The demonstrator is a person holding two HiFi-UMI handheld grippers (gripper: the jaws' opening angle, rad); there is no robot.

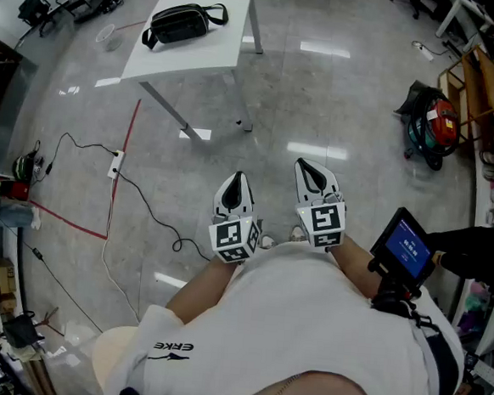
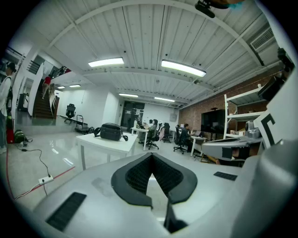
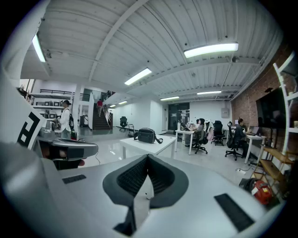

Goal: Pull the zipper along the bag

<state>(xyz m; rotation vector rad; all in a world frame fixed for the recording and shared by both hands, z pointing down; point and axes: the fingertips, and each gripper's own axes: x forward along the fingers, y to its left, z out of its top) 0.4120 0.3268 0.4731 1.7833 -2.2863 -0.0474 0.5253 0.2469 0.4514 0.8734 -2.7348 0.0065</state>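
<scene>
A black bag [image 1: 182,22] with a strap lies on a white table [image 1: 209,51] far ahead of me, at the top of the head view. Both grippers are held close to my body, well short of the table. My left gripper [image 1: 237,181] is shut, its jaws meeting in a point with nothing between them. My right gripper [image 1: 311,167] is shut and empty too. In the left gripper view the bag [image 2: 111,131] sits on the distant table [image 2: 105,142] beyond the closed left gripper [image 2: 152,156]. The right gripper view shows the bag [image 3: 146,135] beyond the closed right gripper [image 3: 147,157].
A power strip [image 1: 113,165] with cables and a red tape line [image 1: 124,153] lie on the floor at left. A red and black bag [image 1: 433,122] sits at right by shelving. A small screen [image 1: 403,247] is mounted at my right side. People sit at desks [image 3: 200,132] further back.
</scene>
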